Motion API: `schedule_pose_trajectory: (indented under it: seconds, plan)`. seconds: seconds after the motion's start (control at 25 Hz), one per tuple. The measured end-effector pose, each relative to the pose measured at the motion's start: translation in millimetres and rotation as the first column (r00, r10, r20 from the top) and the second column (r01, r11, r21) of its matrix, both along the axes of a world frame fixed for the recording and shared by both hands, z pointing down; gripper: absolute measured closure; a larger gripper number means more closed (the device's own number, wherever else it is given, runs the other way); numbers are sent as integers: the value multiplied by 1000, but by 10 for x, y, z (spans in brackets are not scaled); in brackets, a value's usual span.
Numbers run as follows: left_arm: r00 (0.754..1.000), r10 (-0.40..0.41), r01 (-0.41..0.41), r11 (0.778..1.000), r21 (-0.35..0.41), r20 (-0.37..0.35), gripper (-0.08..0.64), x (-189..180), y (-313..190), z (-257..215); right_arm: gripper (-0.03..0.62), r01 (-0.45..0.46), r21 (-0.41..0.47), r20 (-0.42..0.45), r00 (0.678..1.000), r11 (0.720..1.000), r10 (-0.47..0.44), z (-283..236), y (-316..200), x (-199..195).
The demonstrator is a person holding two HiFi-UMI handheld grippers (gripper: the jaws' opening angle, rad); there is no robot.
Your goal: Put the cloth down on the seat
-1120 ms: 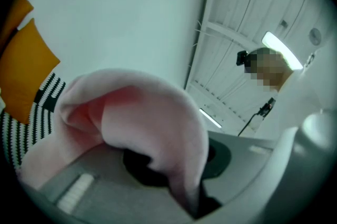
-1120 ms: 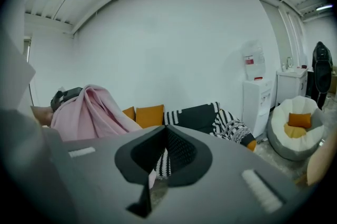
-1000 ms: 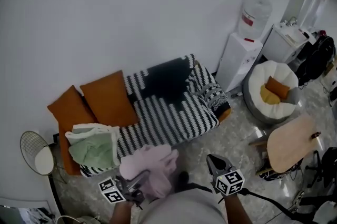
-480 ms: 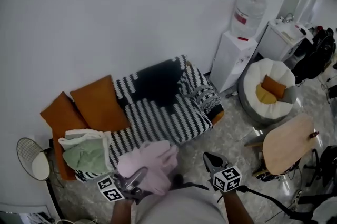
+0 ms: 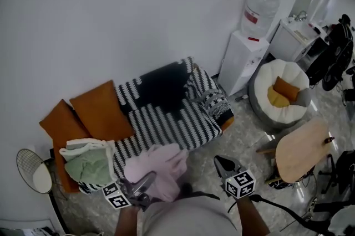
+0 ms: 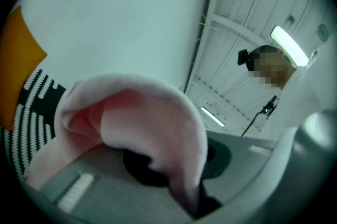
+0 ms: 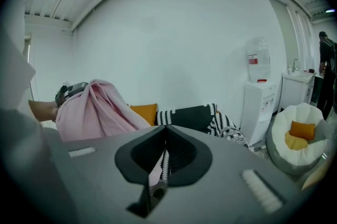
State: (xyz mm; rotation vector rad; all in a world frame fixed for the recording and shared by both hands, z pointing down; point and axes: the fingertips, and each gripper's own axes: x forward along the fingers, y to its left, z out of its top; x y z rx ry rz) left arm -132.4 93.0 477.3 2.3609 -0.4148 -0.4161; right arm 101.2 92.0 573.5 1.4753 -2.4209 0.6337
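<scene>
A pink cloth [image 5: 159,164] hangs bunched from my left gripper [image 5: 146,180], which is shut on it just in front of the sofa's front edge. In the left gripper view the pink cloth [image 6: 142,123] drapes over the jaws and hides their tips. The sofa seat [image 5: 173,125] is covered by a black-and-white striped blanket. My right gripper [image 5: 220,162] floats to the right of the cloth, shut with nothing in it. From the right gripper view the pink cloth [image 7: 89,107] shows at the left, beyond that right gripper [image 7: 162,160].
Two orange cushions [image 5: 101,111] and a folded green cloth [image 5: 89,163] occupy the sofa's left end. A water dispenser [image 5: 242,60], a white beanbag chair [image 5: 280,94] and a round wooden table [image 5: 302,150] stand to the right. A round wire fan [image 5: 32,172] sits at far left.
The head view has drifted a little, so the sofa sits slightly further left. The pink cloth stays held in the left gripper; both grippers hold their places.
</scene>
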Motion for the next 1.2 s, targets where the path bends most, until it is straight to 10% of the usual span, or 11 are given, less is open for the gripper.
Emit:
schedule_pose_trajectory:
  seconds: [1.2]
  plan:
    - [955,289,-287,957,-46,62,482,-279,-2306,127,589,-193,-29,-17,981,981,193,-53,-2058,-523]
